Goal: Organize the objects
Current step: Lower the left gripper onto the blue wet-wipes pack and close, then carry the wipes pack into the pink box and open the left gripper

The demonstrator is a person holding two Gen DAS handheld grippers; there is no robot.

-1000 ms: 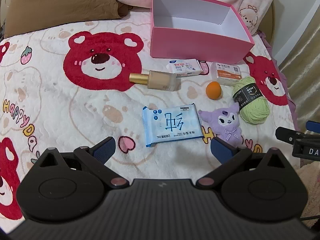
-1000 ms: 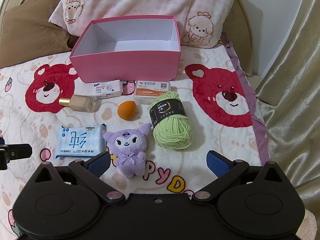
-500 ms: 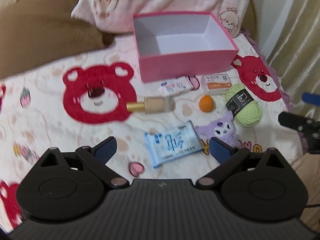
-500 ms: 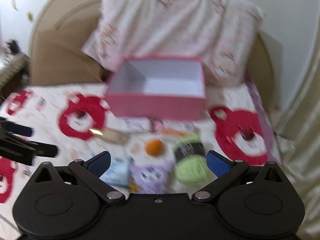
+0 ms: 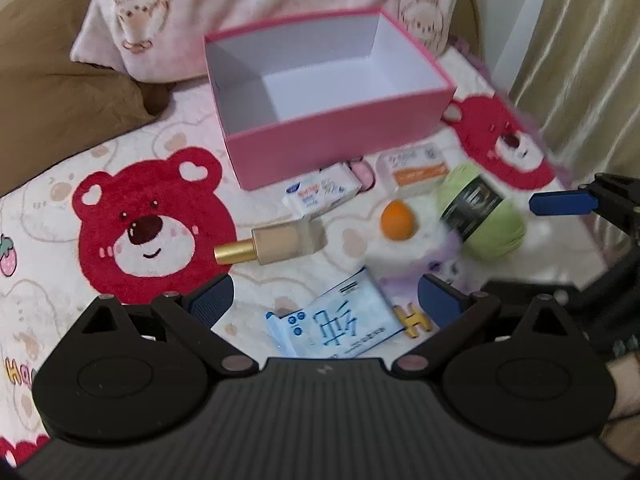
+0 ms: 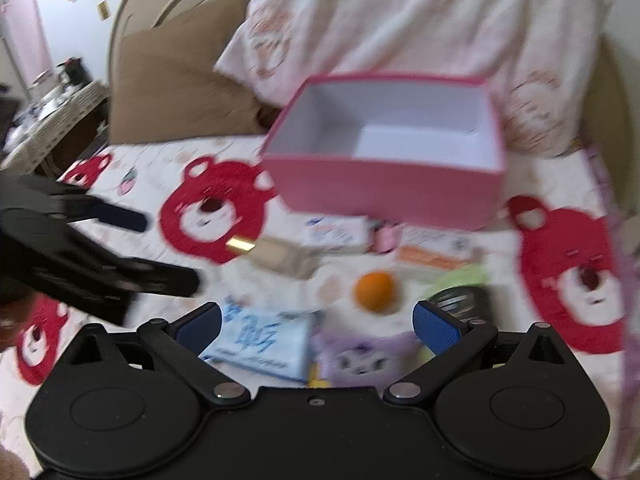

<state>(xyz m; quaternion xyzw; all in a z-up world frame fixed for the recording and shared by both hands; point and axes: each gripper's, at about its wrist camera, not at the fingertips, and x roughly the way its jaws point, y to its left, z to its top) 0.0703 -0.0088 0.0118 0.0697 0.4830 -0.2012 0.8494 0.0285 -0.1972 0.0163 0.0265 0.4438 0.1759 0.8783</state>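
Both tongs wide apart, empty.

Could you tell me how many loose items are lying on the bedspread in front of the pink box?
7: two small packets by the pink box, bottle, orange sponge, green yarn, blue wipes, blurred purple plush. None looks hidden.

**Setting: domestic bedroom**

The location is a bedroom in a home. The working surface is a bed covered by a white fleece blanket printed with red bear faces. A plain brown pillow and a pink cartoon-print pillow lean against a curved beige headboard. Pale gold pleated curtains hang alongside. A cluttered side table stands beside the bed.
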